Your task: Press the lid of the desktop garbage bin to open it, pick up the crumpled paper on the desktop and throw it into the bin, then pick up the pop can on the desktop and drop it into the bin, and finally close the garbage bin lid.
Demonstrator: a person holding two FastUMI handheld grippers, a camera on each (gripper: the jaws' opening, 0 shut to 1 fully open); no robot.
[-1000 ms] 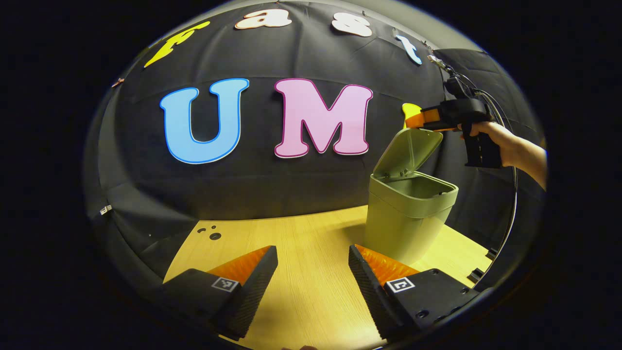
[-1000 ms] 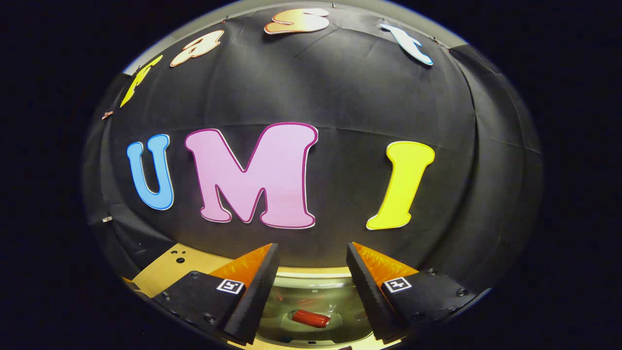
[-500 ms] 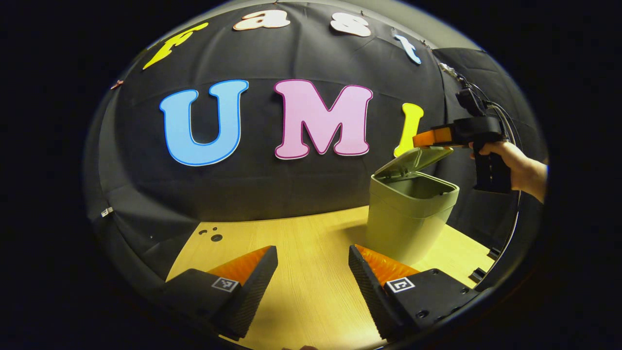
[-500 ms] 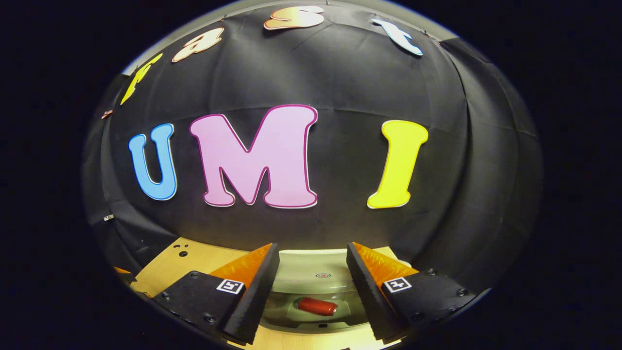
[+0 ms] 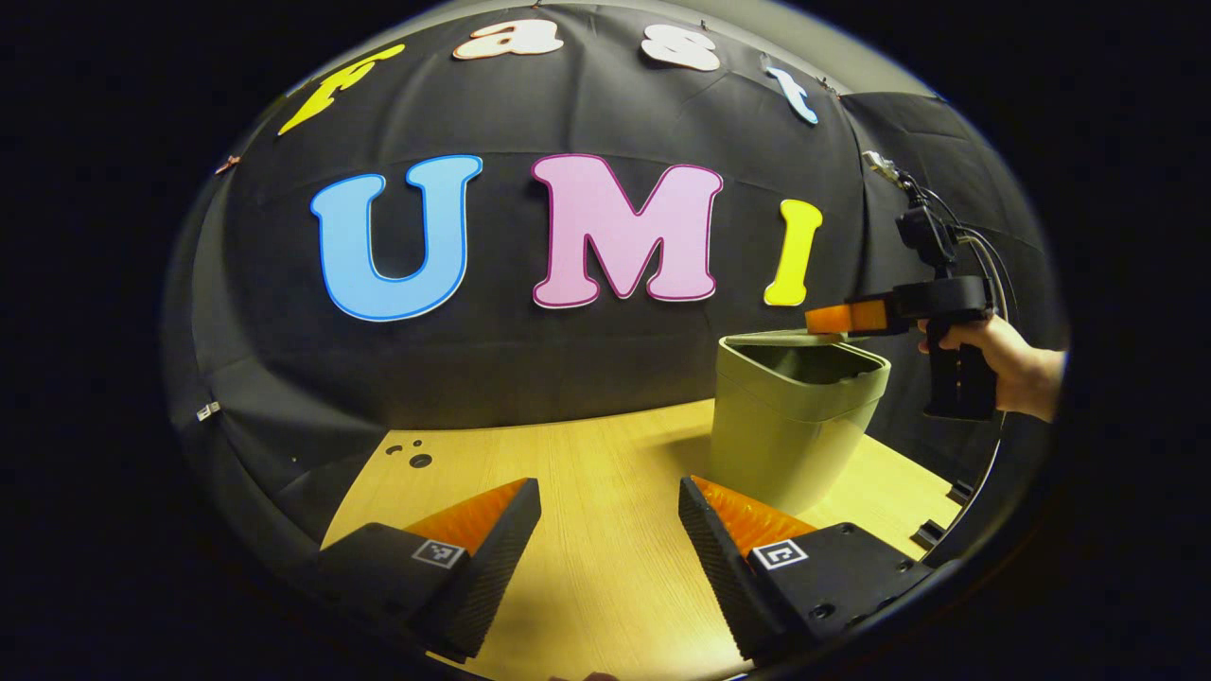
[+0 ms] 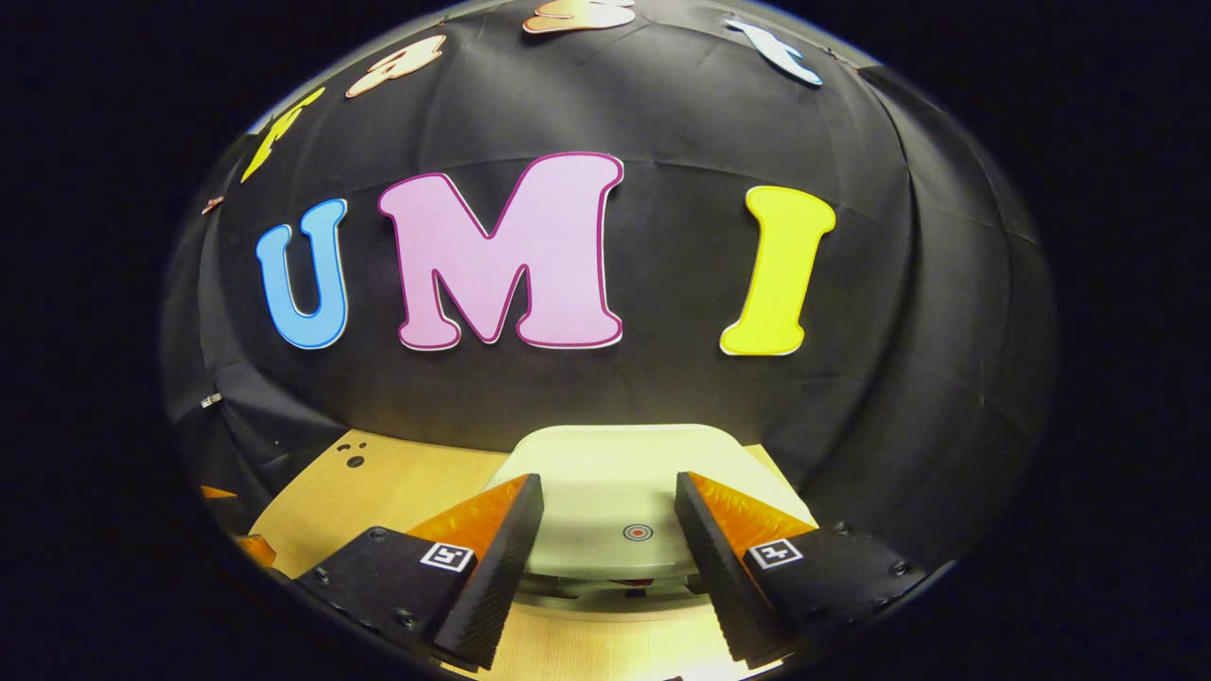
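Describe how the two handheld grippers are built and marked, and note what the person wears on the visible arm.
Each gripper, left and right, has two wedge-shaped fingers with ridged inner faces on dark blocks, each carrying a small square black-and-white marker. In the left gripper view, the right gripper has a dark pistol-style handle and dark cables looping from its top. No sleeve shows on the forearm.

Lid [image 6: 605, 473] swung from upright down to nearly flat over the bin [image 5: 795, 416], a narrow gap left at the front. Right gripper [image 5: 825, 320] lowered with it, fingers spread, resting on top. Red can hidden beneath now.
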